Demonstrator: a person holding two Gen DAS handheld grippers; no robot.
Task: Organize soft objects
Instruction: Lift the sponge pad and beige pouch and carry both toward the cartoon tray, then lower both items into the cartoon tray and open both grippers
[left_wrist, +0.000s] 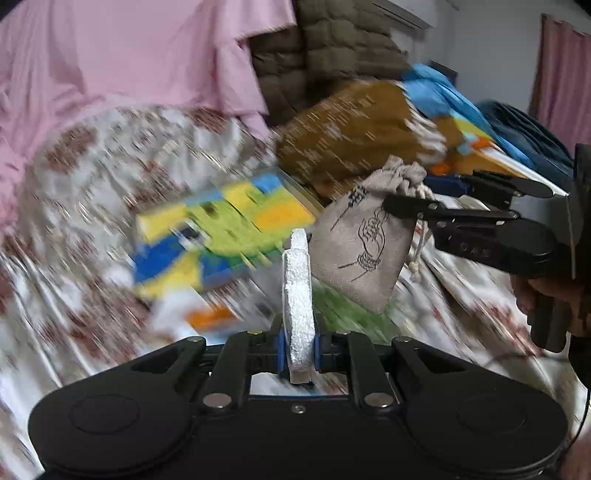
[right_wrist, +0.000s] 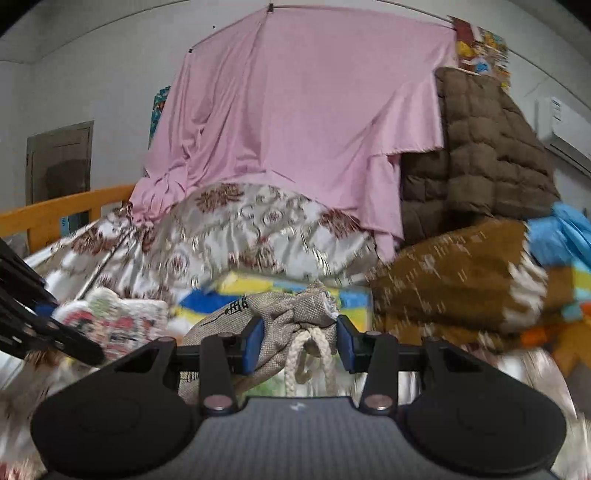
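Across the whole bed, a shiny floral bedspread (left_wrist: 92, 206) is being seen, white w/ dark red motifs, blurred in both views. Behind it a pink sheet (right_wrist: 295, 122) is being hung from a line along the wall, w/ a brown quilted blanket (right_wrist: 480, 155) draped just beside it on the right. Below that blanket, a mustard-brown patterned cloth (left_wrist: 343, 136) is being piled up, w/ blue fabric (left_wrist: 439, 92) touching its far side. Btwn bedspread and pile, a flat multicoloured box or mat (left_wrist: 221, 229) (yellow, green, blue) is being left lying; too blurred to tell which.

Right gripper (right_wrist: 300, 341) is being held closed on the gathered neck of a grey drawstring pouch (left_wrist: 364, 243), blue pads pressing the cloth from both sides, white cord (right_wrist: 308, 354) hanging btwn them. In the left wrist view the pouch is being carried clear above the bedspread, body dangling below the fingers, black printing on its face. A hand (left_wrist: 543, 291) is being seen on that gripper's handle at the right edge.

Left gripper (left_wrist: 298, 350) is being clamped on a thin white textured pad (left_wrist: 297, 295), held edge-on and upright, jaws nearly together. From the right wrist view the pad's face is showing red and green print, low at left, near the left gripper's black fingers.
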